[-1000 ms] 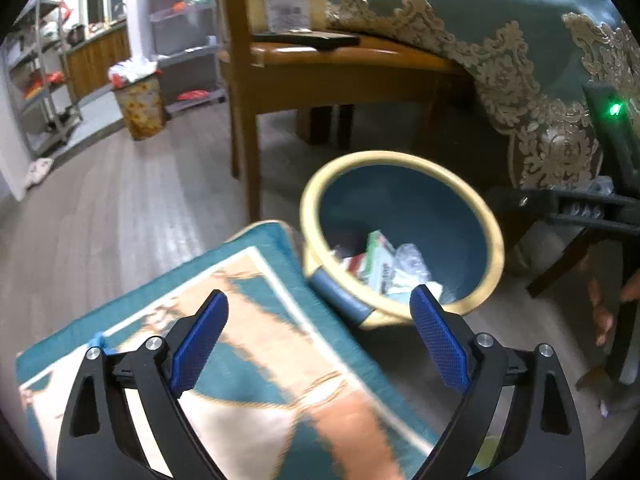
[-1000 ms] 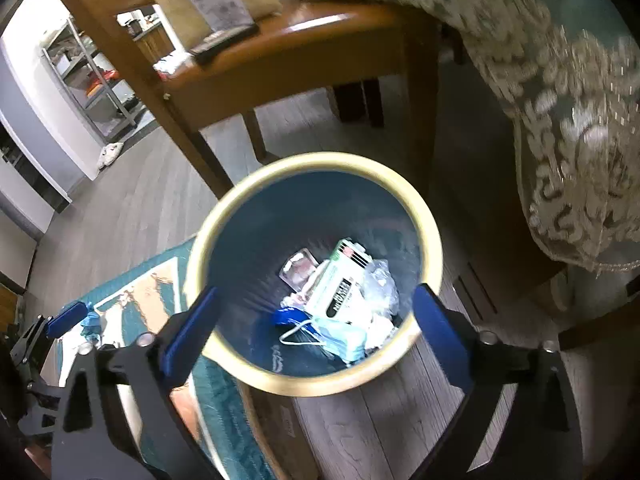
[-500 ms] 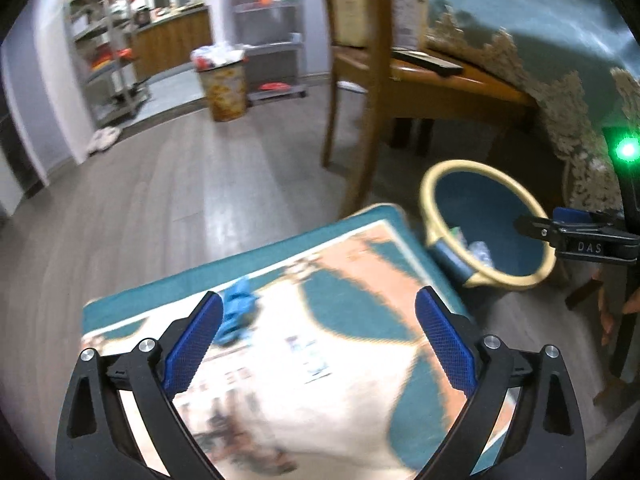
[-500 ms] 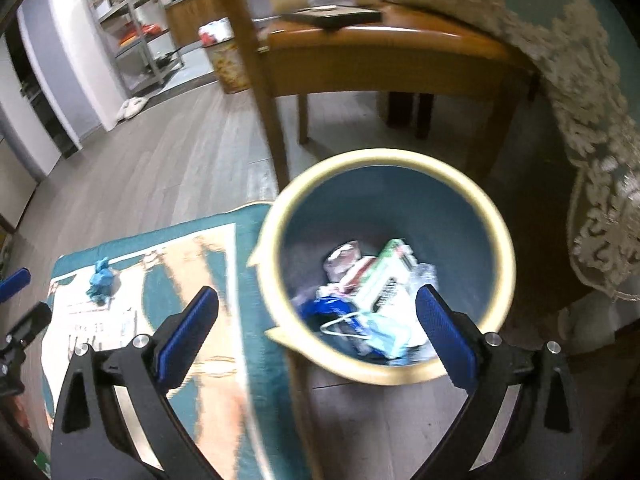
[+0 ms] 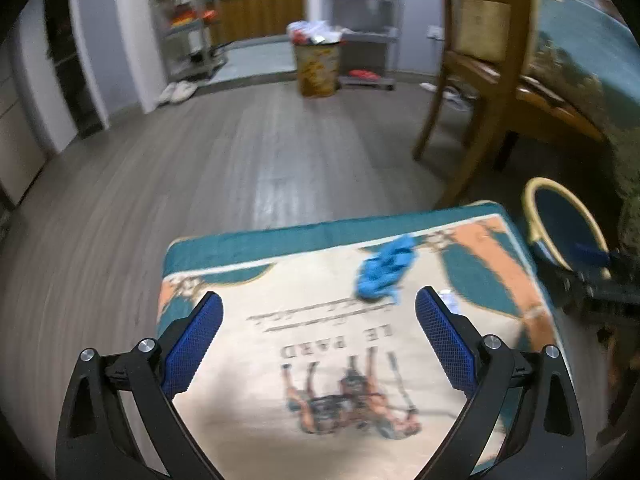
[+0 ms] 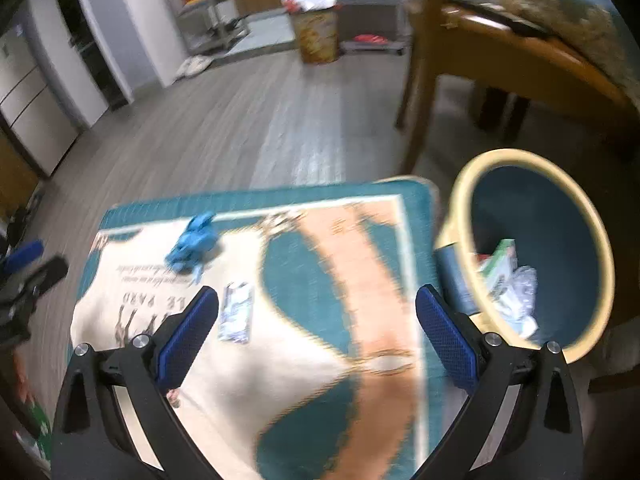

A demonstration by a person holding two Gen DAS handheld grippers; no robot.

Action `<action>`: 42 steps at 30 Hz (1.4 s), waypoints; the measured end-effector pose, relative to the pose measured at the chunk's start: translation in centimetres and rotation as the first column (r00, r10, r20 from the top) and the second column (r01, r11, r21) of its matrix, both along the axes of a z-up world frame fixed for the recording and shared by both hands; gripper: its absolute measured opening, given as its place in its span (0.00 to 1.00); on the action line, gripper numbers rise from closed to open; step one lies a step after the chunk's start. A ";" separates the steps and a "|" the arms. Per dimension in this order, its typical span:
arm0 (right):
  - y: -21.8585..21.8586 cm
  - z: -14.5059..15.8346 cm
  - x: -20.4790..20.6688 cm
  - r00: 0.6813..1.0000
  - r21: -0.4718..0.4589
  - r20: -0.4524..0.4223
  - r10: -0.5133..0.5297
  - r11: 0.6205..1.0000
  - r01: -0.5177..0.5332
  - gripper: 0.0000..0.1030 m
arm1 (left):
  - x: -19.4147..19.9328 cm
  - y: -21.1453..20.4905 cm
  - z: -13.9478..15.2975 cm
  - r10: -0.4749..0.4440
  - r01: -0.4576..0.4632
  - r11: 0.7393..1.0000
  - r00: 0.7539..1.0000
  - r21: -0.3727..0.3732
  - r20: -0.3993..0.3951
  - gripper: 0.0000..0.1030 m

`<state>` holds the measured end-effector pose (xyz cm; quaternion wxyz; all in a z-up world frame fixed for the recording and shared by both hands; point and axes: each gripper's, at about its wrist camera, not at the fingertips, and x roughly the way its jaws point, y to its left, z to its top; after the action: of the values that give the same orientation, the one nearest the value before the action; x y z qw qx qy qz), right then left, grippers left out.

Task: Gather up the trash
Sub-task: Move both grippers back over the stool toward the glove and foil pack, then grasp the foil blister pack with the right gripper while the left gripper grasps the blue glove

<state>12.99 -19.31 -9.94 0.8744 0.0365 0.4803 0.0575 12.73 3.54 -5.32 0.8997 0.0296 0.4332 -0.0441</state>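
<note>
A crumpled blue piece of trash (image 5: 386,270) lies on the patterned rug (image 5: 280,276), ahead and right of my open, empty left gripper (image 5: 318,340). It also shows in the right wrist view (image 6: 192,246), with a flat silvery wrapper (image 6: 237,312) nearer, just beyond my open, empty right gripper (image 6: 318,334). The yellow-rimmed blue bin (image 6: 536,248) stands off the rug's right edge and holds several pieces of trash; it also shows in the left wrist view (image 5: 560,220).
A wooden chair (image 5: 480,92) stands behind the bin, beside a table with a lace-edged cloth (image 5: 592,60). A second full bin (image 5: 316,64) and metal shelves (image 5: 188,24) stand far back on the wood floor. The left gripper shows at the left edge (image 6: 28,280).
Both grippers have swung left, away from the bin and over the rug. The blue trash and the wrapper have come into view ahead. Both stay open.
</note>
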 end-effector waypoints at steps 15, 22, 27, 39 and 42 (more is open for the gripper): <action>7.0 -6.9 1.3 0.970 -0.078 -0.132 0.202 0.974 -0.213 0.60 | 3.3 3.5 -3.8 0.116 -0.122 0.991 0.989 -0.055 -0.092 0.93; 7.9 -8.4 2.0 0.956 -0.080 -0.152 0.249 0.961 -0.264 0.32 | 3.9 2.9 -5.1 0.104 -0.109 0.993 0.987 -0.036 -0.120 0.93; 6.6 -8.1 2.1 0.954 -0.045 -0.161 0.253 0.964 -0.264 0.23 | 4.4 1.9 -5.7 0.081 -0.086 0.996 0.989 -0.032 -0.128 0.93; 0.5 -6.1 1.3 0.967 -0.018 -0.148 0.209 0.977 -0.214 0.23 | 6.0 -3.2 -7.5 -0.043 0.038 0.999 0.990 -0.037 -0.133 0.93; -0.3 -5.8 1.1 0.967 -0.025 -0.142 0.210 0.976 -0.215 0.23 | 6.3 -5.1 -8.0 -0.077 0.075 0.997 0.989 -0.017 -0.130 0.93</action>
<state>14.07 -19.62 -15.79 0.8285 -0.0288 0.5419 0.1385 19.02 -1.57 -13.31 0.8673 0.0379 0.4894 -0.0827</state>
